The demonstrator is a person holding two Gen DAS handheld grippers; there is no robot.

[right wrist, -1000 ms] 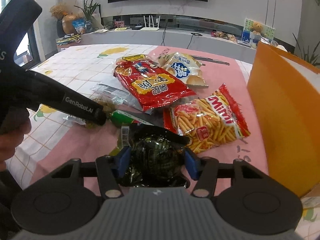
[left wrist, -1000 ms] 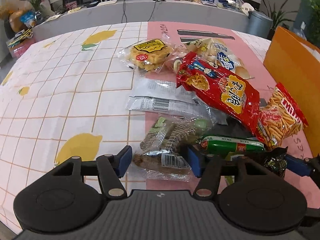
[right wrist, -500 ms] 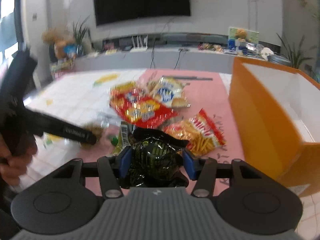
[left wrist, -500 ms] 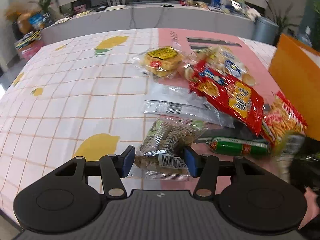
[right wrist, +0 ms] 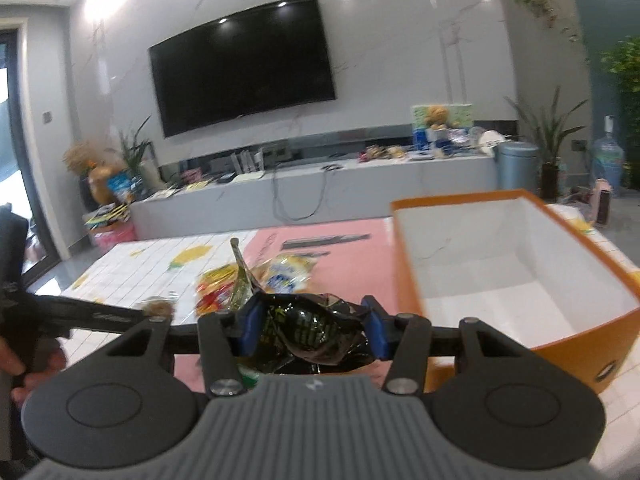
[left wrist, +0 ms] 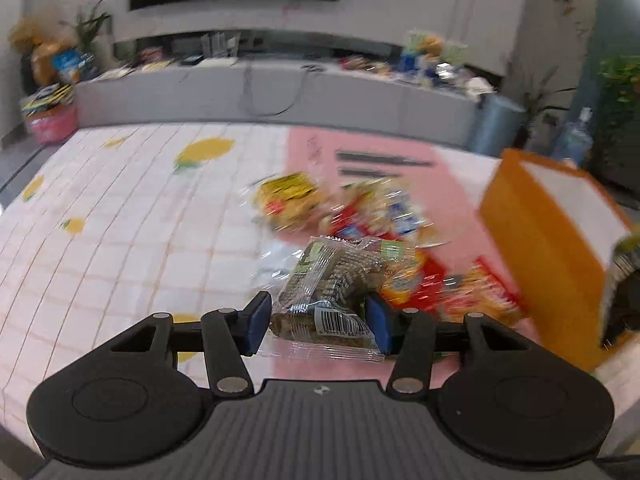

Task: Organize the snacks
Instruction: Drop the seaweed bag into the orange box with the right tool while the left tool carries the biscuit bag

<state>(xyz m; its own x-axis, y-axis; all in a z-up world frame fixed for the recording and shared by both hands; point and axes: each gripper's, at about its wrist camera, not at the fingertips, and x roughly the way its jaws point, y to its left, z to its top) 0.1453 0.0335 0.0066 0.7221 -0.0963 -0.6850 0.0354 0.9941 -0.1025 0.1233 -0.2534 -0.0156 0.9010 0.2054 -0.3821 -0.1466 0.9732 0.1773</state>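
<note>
My left gripper [left wrist: 318,322] is shut on a clear packet of brown biscuits [left wrist: 336,284] and holds it above the table. My right gripper [right wrist: 310,330] is shut on a crumpled black snack bag [right wrist: 312,328], lifted beside the open orange box [right wrist: 408,264], whose white inside looks bare. The box also shows at the right of the left wrist view [left wrist: 536,248]. The other snack packets [left wrist: 360,216] lie blurred on the table beyond the biscuits; some show in the right wrist view [right wrist: 276,272].
The table has a lemon-print cloth [left wrist: 120,208] on the left and a pink mat [left wrist: 384,152] on the right. The left gripper's handle and hand [right wrist: 40,328] show at the left of the right wrist view. A grey counter and TV stand behind.
Both grippers have risen from the table with their packets. The left closed on the biscuit packet and lifted it. The right carried the black bag up beside the orange box.
</note>
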